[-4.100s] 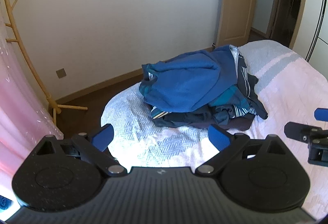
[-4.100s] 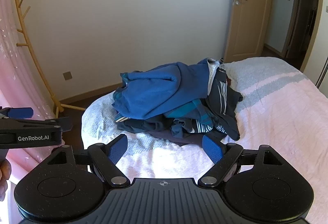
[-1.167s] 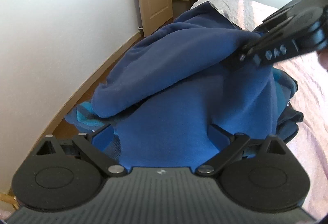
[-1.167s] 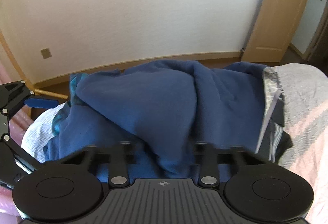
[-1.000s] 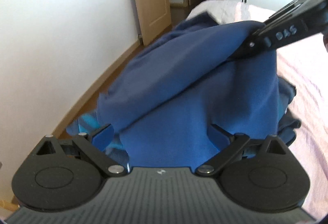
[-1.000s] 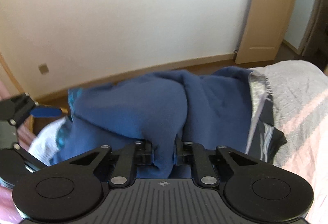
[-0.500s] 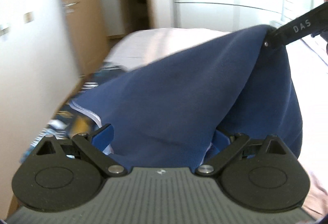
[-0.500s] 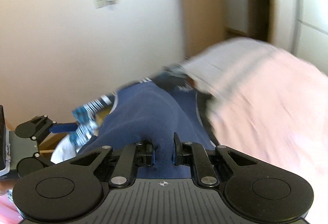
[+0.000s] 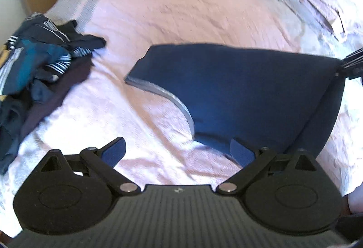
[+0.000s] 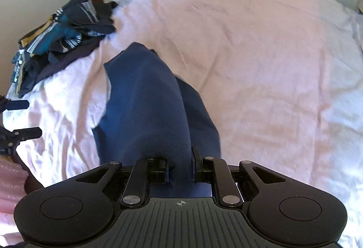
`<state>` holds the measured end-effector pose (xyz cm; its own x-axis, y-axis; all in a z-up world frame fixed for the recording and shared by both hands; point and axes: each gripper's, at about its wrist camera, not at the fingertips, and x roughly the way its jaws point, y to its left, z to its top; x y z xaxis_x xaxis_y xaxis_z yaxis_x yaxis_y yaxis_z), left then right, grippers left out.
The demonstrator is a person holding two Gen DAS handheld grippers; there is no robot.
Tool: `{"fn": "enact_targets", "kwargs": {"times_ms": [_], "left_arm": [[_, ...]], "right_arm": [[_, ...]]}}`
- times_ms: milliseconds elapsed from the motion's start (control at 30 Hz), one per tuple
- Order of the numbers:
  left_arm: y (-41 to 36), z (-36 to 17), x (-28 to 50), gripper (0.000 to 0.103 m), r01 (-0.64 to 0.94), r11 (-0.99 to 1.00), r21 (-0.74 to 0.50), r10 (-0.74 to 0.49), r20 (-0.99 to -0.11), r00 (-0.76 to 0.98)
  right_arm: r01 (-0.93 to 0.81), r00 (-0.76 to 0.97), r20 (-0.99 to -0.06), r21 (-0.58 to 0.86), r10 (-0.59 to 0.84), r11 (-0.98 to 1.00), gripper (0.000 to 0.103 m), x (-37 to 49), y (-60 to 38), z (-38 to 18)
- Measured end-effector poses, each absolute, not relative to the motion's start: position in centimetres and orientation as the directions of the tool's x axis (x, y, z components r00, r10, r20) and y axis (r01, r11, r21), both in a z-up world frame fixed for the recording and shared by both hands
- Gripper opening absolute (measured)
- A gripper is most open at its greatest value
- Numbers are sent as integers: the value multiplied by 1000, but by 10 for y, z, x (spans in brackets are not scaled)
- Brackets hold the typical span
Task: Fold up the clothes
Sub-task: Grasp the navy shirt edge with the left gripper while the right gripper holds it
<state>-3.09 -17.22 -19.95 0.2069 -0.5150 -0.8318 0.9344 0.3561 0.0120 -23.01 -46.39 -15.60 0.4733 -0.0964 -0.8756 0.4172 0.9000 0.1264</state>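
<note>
Blue fabric of one garment (image 10: 145, 98) is gripped between the closed right tongs (image 10: 180, 170), whose jaws have just been opening slightly, and it hangs partly over the pink bed (image 10: 261, 43), apart from the pile of clothes (image 10: 61, 43). The left tongs (image 9: 179, 152) are held open and empty beside it. Nothing is folded yet; the garment must be spread first, and the pile is left untouched.

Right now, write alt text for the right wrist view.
The right gripper pinches a dark blue garment, which trails across the pink bed cover. A heap of unfolded clothes sits at upper left.
</note>
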Motion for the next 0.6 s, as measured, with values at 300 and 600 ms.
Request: {"fn": "enact_targets", "kwargs": {"times_ms": [300, 600], "left_arm": [[-200, -244, -48, 97, 966, -91, 242, -529, -833, 159], [-198, -319, -90, 79, 644, -569, 511, -655, -756, 22]], "right_arm": [[526, 402, -887, 21, -227, 850, 62, -250, -435, -179], [701, 365, -918, 162, -154, 694, 62, -288, -394, -228]]}}
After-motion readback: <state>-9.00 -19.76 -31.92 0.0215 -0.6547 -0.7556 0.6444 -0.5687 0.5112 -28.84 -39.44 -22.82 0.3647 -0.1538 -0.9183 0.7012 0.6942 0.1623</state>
